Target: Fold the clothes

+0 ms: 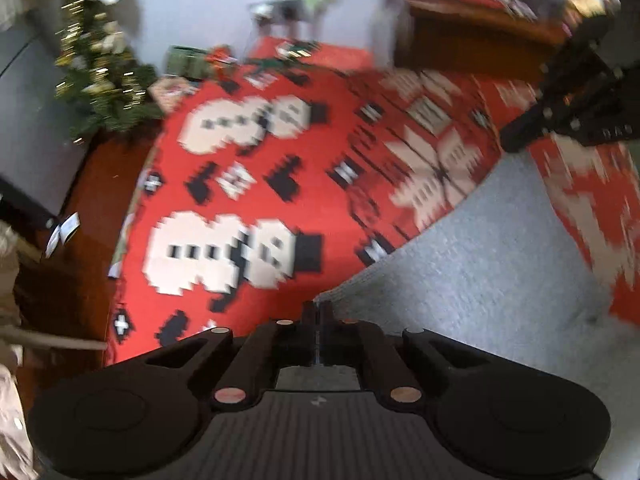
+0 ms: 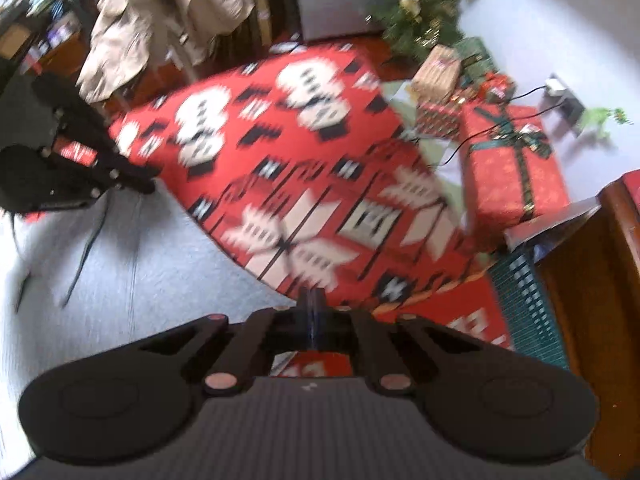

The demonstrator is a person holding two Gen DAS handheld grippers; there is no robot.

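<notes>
A light grey garment (image 1: 480,272) lies flat on a red cloth with snowmen and snowflakes (image 1: 248,184). My left gripper (image 1: 318,308) points down at the garment's near corner, its jaws shut on the fabric edge. In the right wrist view the grey garment (image 2: 140,280) fills the left side, with dark cords (image 2: 84,256) lying on it. My right gripper (image 2: 314,296) is shut on the garment's edge where it meets the red cloth (image 2: 320,184). Each gripper shows in the other's view: the right gripper (image 1: 516,140) at upper right, the left gripper (image 2: 148,184) at left.
A Christmas tree (image 1: 100,80) stands beyond the cloth's far corner. Wrapped gifts (image 2: 512,168) sit on the floor next to it. A beige coat (image 2: 160,20) hangs over a chair. A wooden cabinet (image 2: 592,280) and a teal basket (image 2: 524,300) stand at the right.
</notes>
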